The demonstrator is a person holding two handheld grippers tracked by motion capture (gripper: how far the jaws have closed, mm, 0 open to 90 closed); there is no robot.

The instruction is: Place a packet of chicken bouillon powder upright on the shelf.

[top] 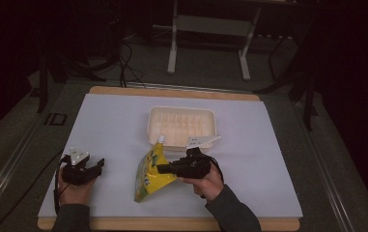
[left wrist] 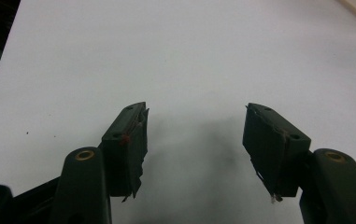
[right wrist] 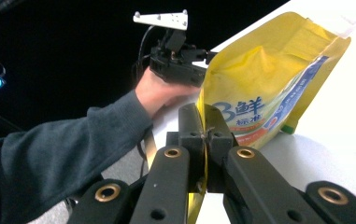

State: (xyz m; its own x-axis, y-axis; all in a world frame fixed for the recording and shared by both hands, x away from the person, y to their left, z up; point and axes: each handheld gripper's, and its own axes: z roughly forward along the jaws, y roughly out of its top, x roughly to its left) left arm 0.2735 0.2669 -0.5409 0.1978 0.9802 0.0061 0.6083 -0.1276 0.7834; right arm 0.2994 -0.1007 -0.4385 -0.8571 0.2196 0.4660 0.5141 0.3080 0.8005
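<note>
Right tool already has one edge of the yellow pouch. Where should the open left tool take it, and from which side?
Judging from the high view, take the yellow pouch on its flat left edge near the lower end, coming in from the left across the table. The left tool sits open on that side, apart from the pouch. The right tool pinches the opposite edge, and the spout end is rounder, probably harder to clamp.

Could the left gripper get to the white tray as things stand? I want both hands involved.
Probably yes: the left gripper is open and holds nothing, and bare table lies between it and the white tray.
</note>
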